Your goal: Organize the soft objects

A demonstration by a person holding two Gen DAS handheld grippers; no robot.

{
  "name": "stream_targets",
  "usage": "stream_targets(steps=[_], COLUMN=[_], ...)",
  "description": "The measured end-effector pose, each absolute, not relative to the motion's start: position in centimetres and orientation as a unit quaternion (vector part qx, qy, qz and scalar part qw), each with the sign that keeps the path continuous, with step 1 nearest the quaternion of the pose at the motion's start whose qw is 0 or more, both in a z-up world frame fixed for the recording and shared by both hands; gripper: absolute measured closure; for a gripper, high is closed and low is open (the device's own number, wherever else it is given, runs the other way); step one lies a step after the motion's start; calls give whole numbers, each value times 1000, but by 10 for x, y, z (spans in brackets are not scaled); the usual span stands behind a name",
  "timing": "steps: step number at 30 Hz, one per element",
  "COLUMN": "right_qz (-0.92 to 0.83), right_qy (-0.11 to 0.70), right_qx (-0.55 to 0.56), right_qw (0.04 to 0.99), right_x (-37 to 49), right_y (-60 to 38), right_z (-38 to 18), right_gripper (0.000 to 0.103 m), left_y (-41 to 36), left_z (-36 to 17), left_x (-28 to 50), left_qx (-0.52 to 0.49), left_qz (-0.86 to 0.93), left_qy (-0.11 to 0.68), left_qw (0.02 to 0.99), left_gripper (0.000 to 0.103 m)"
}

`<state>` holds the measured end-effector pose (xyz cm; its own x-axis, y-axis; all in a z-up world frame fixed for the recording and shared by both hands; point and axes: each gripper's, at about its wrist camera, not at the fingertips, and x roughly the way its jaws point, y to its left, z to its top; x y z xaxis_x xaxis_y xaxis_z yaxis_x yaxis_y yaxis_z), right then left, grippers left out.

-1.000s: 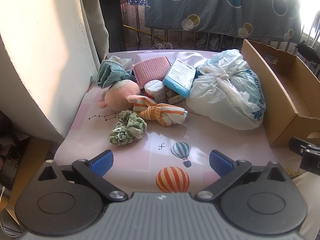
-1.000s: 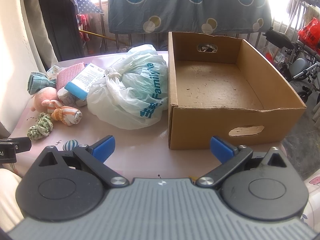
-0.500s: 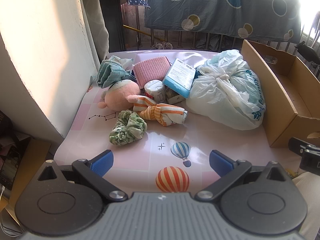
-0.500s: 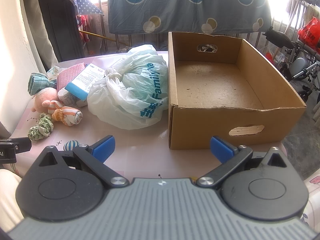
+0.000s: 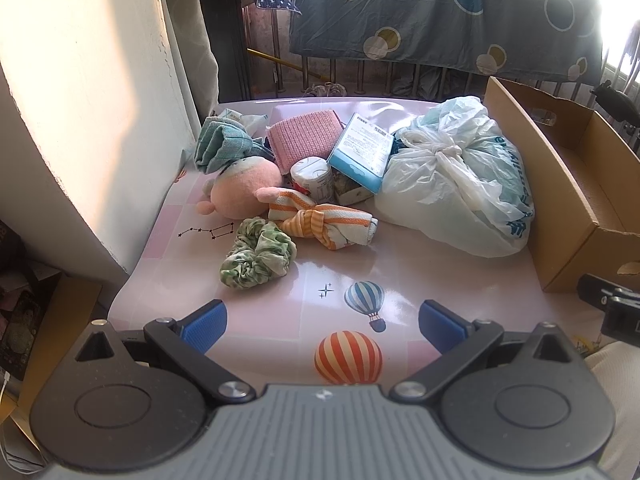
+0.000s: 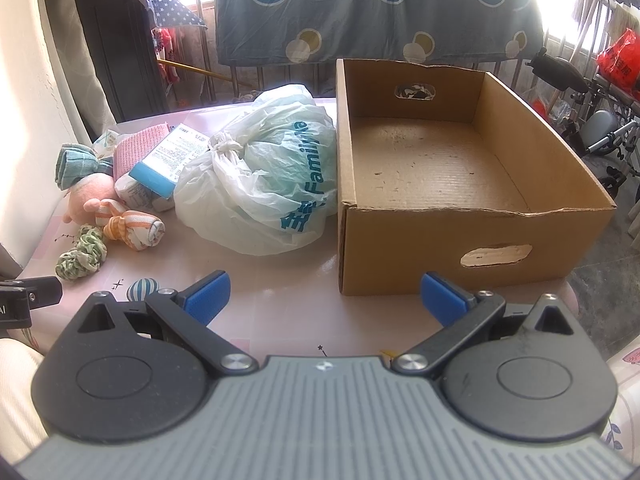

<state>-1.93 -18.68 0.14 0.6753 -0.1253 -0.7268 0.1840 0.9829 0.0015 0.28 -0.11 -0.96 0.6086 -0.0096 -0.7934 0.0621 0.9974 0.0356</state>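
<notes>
Soft items (image 5: 260, 254) beside cardboard box (image 5: 568, 208)

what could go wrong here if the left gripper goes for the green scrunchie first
The green scrunchie touches the striped knotted cloth, so the open left gripper might pinch or drag both. The tied plastic bag sits against the cardboard box wall, so a low carry toward the box could snag it.
</notes>
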Motion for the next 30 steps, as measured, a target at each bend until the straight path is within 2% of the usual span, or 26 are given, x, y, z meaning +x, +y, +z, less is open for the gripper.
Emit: stream_targets(steps=[9,14,17,19,22,24,26,28,30], right_qz=[-37,25,68,96,133,152,164,169,169], right_qy=[345,306,295,290,295,319,353,395,422], right_qx=[20,46,82,108,150,194,244,289,318], right_qw=[938,950,949,946,934,915,888,856,832], right_x=[-1,31,55,77,117,150,184,220,247], right_y=[-185,-181,-180,-178,-176,-178,-180,-181,-180], right_z=[11,29,36,39,36,28,14,-6,-23], right_gripper=[1,1,3,8,16,27,43,52,55], left_y=[26,39,37,33,29,24,19,14,9], left_z=[-1,10,14,15,9,1,-7,-17,-27], left_x=[14,35,52,68,93,112,129,145,159], left_qx=[14,13,37,50,51,52,45,34,24], left_qz=[-38,-41,-45,-49,-67,-79,-88,-101,-112], left_qy=[392,351,332,327,325,334,348,359,371], left_qw=[919,935,941,942,942,938,932,927,922], left_gripper=[0,1,7,9,18,33,43,50,63])
